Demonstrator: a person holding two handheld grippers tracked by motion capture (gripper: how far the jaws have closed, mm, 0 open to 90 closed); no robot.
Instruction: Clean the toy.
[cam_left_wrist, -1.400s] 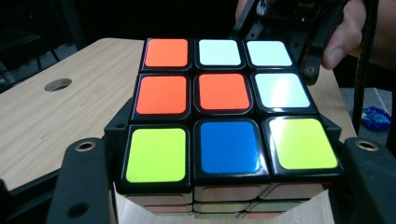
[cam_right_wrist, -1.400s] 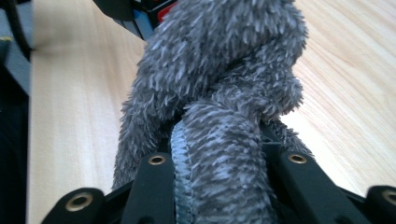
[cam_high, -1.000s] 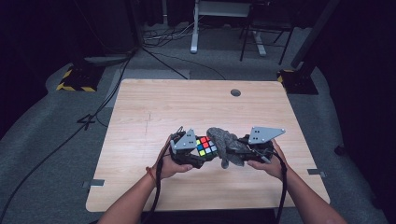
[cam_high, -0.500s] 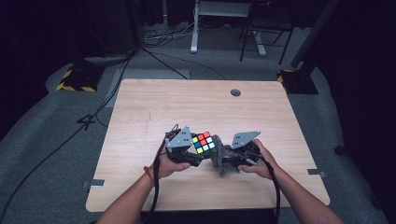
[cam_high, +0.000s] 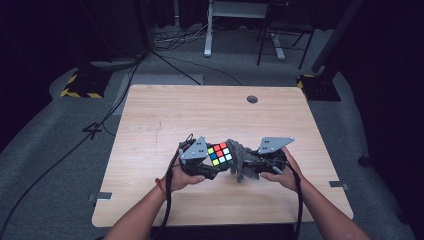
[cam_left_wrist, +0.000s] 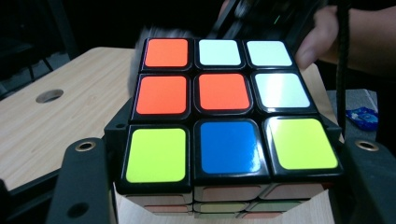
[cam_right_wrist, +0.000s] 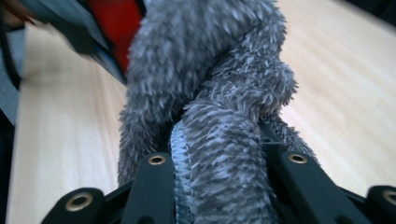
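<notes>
A scrambled puzzle cube (cam_high: 220, 153) with orange, white, yellow and blue squares is clamped between the jaws of my left gripper (cam_high: 212, 162), held just above the wooden table (cam_high: 200, 115). In the left gripper view the cube (cam_left_wrist: 224, 112) sits between both black jaws. My right gripper (cam_high: 245, 165) is shut on a fuzzy grey cloth (cam_high: 240, 159), whose bunched pile (cam_right_wrist: 210, 107) presses against the right side of the cube. A red face of the cube (cam_right_wrist: 114, 23) peeks past the cloth.
A round cable hole (cam_high: 252, 99) lies near the table's far edge. Behind the table stand dark chair and desk legs (cam_high: 280, 45) and floor cables (cam_high: 100, 120). A small blue wrapper (cam_left_wrist: 362, 116) lies off to the right.
Both hands shifted slightly left and nearer half a second ago, then returned. The right gripper with the cloth has dropped a little against the cube. The cube stays clamped.
</notes>
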